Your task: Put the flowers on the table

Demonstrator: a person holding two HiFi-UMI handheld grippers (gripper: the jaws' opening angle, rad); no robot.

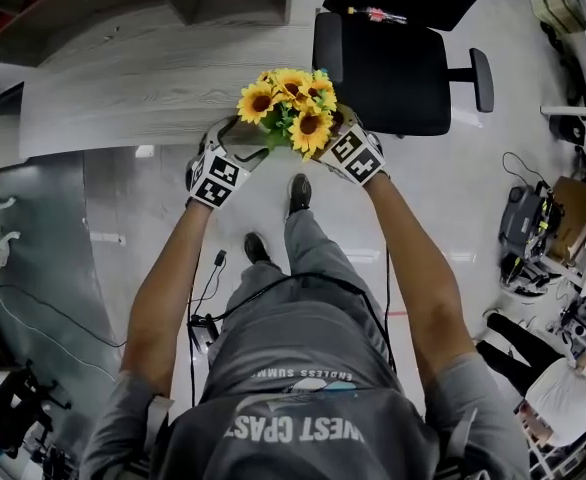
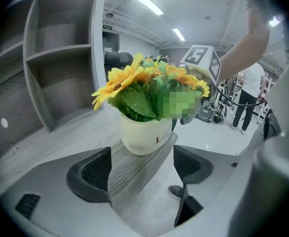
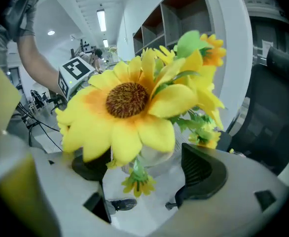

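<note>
Head view first, going left to right: the grey wood-grain table (image 1: 143, 78) fills the upper left. The left gripper (image 1: 231, 153) is held out at its near corner. Then come the flowers (image 1: 291, 106), then the right gripper (image 1: 341, 143), and a black office chair (image 1: 393, 68) sits behind on the right. The two grippers flank the bunch pretty closely, one on each side.

The flowers are sunflowers in a little cream pot (image 2: 145, 135). The left gripper view shows the pot standing upright right on the table's corner. Its long axis is vertical, with the blooms up top and fanning out a bit. From the head view you're basically looking down onto the open flower faces.

The left gripper's jaws are spread wide with nothing in them. The pot sits just past their tips, with only tabletop in the gap. A grey shelf unit (image 2: 60, 73) stands behind on the left.

The right gripper's jaws are spread apart too and not clamping anything. One big bloom hangs over the gap, and the pot peeks out behind it.
</note>
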